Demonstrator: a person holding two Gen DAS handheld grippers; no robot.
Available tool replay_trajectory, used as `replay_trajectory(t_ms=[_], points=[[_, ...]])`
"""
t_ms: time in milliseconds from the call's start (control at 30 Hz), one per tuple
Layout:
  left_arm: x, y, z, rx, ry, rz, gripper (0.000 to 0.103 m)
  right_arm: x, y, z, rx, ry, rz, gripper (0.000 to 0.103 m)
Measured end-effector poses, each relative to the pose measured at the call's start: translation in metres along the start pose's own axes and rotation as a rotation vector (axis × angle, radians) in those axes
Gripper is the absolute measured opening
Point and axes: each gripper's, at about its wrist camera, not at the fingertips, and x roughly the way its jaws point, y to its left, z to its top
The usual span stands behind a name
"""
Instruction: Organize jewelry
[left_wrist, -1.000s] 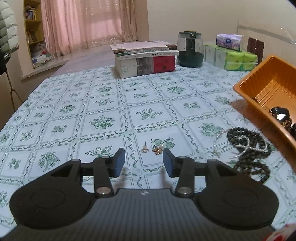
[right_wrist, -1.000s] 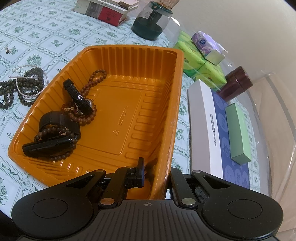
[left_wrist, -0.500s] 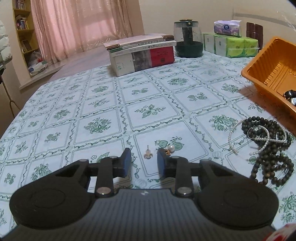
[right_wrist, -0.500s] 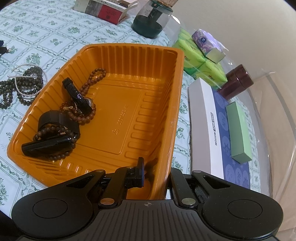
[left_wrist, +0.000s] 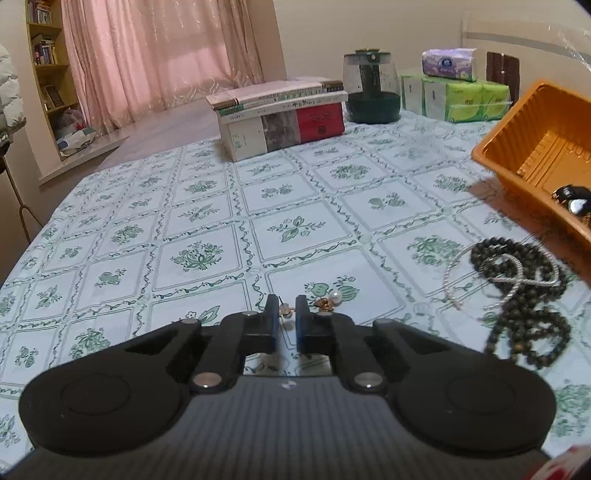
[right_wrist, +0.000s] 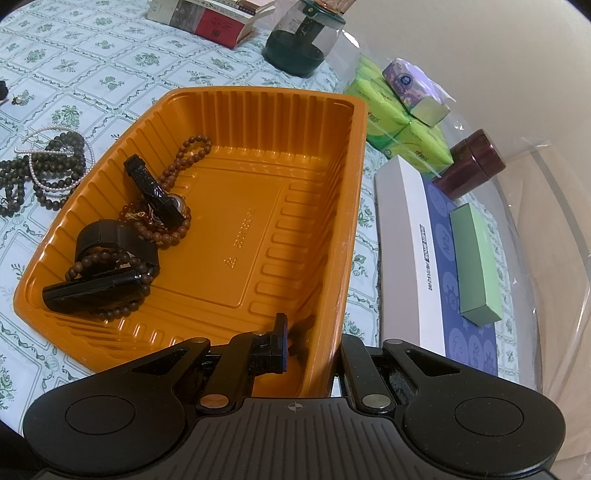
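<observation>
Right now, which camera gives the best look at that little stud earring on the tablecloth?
The left wrist view: the stud earring sits between the left gripper fingers. The right wrist view seems not to show it.

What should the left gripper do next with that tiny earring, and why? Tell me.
Probably finish closing. The left gripper has its jaws nearly together around the stud earring, which lies on the tablecloth; then lift it toward the orange tray the right gripper holds.

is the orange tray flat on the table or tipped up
Tipped up. The right gripper clamps the orange tray by its near wall, and the left wrist view shows that tray's end raised above its shadow on the tablecloth.
</observation>
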Motion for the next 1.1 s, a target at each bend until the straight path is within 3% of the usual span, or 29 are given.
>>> replay_trajectory(t_ms=[667,1100], points=[[-0.054,-0.061,0.013,-0.035,-0.024,-0.214,0.007,-0.002,-0.001,0.001,-0.002,-0.004,-0.003,0.008],[-0.072,-0.144,0.045,0.017,-0.066,-0.464,0.007,-0.001,-0.001,0.002,0.001,-0.006,-0.002,0.008]])
